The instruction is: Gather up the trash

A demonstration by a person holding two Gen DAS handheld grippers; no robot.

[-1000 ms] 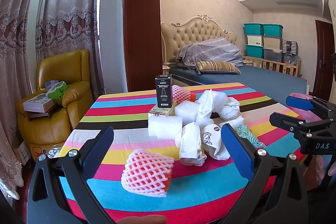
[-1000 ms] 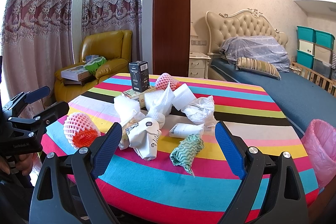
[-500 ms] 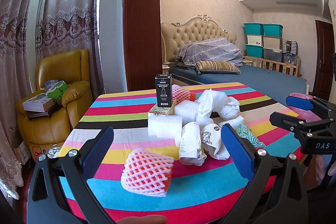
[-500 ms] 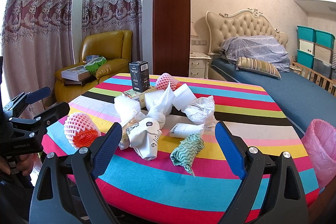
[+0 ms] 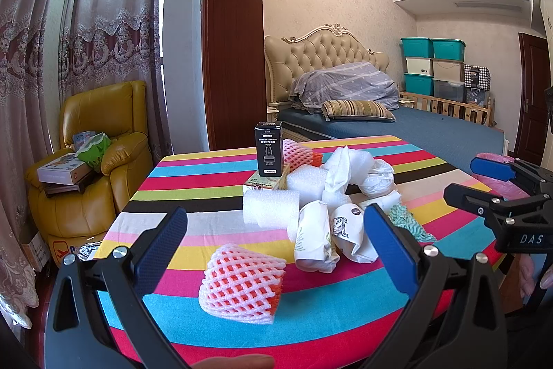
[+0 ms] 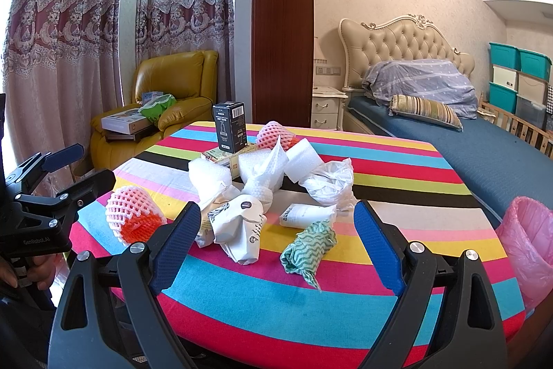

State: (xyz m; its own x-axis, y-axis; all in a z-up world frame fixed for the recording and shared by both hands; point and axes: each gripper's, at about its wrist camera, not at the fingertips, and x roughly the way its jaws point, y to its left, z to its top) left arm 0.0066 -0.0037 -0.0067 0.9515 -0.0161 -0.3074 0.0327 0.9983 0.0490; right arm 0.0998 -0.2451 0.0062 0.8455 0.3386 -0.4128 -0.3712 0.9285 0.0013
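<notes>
You hold the left hand-held gripper (image 5: 276,244) and right hand-held gripper (image 6: 278,239) level before the table (image 6: 397,182), both spread wide and empty. The trash pile (image 6: 262,192) sits mid-table. The pink-lined bin (image 6: 530,244) beside the table is cut off at the frame edge.

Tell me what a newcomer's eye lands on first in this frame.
The striped tablecloth in loud rainbow bands, with a heap of white wrappers at its middle. A pink foam fruit net lies alone near the left gripper, and a pink-lined trash bin stands off the table's right edge.
</notes>
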